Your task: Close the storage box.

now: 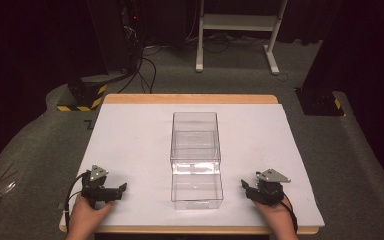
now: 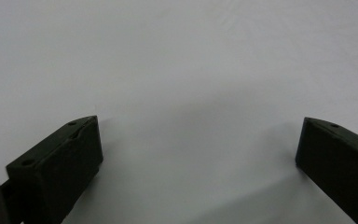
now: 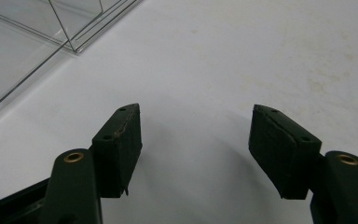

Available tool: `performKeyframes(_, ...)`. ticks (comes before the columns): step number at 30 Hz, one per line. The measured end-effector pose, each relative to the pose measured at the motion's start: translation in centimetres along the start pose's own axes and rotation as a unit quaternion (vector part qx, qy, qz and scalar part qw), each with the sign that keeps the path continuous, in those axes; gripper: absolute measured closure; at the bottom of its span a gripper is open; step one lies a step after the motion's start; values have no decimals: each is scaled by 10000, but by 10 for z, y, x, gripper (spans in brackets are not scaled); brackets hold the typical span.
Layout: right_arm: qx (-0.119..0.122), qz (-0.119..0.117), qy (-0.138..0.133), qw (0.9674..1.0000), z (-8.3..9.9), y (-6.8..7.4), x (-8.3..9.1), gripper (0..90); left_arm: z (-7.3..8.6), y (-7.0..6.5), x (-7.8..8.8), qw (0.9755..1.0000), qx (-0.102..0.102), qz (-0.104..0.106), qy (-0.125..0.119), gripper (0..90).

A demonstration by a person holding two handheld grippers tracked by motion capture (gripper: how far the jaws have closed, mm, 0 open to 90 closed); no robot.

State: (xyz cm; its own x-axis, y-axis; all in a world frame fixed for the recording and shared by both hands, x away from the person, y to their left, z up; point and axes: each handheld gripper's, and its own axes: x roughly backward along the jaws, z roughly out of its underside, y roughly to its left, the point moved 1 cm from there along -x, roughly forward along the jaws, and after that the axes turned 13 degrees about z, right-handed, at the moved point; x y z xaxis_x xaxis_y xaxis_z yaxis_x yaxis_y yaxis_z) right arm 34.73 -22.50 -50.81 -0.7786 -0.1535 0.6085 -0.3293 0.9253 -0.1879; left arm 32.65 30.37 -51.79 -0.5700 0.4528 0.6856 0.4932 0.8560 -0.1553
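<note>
Both the left gripper (image 1: 121, 189) and right gripper (image 1: 245, 187) gape empty beside the clear box (image 1: 196, 159), likely light, stiff, slippery; pinch its thin walls.

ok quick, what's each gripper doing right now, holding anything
Left gripper: open, holding nothing, over the white table cover.
Right gripper: open, holding nothing, beside the clear box.

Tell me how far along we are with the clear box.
Nothing looks done yet: the clear box sits untouched mid-table on the white sheet. Nothing is in hand; the left gripper and right gripper rest open either side of it, near the front edge. All handling of the box remains.
</note>
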Motion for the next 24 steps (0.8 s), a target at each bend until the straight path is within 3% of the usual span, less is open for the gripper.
performKeyframes(13,42,60,88,9999,0,2,-1,344,0,0,0,10000,-22,-17,7,6)
performKeyframes(15,46,28,202,9998,-1,2,-3,344,0,0,0,10000,-23,-18,2,6)
performKeyframes(24,-24,26,-36,10000,0,0,1,347,0,0,0,10000,0,9,0,6)
